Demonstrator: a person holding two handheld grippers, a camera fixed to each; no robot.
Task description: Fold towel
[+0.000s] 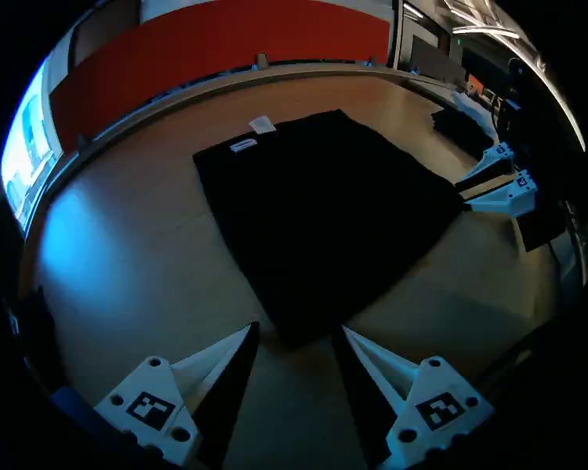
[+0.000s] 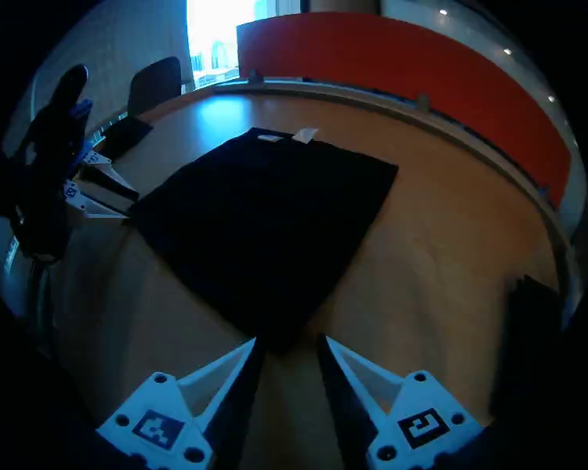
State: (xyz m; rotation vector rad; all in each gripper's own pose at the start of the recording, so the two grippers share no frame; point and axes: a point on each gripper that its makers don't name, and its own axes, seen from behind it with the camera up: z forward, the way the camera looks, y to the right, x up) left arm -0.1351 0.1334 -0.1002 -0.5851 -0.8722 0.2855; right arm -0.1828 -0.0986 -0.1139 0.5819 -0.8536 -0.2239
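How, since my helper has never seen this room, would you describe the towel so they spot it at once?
Find the long wooden table in front of the red panel. The towel is the big black cloth spread flat at its middle. Unlike the smaller dark pile near the table's edge, it carries white tags on its far edge.

The towel is plain black with no pattern, and carries two small white tags at one edge. The table is warm tan wood, tinted blue where window light falls on it. The left claw and right claw are white with black inner faces, each side bearing a black-and-white square marker. The panel behind the table is solid red-orange.
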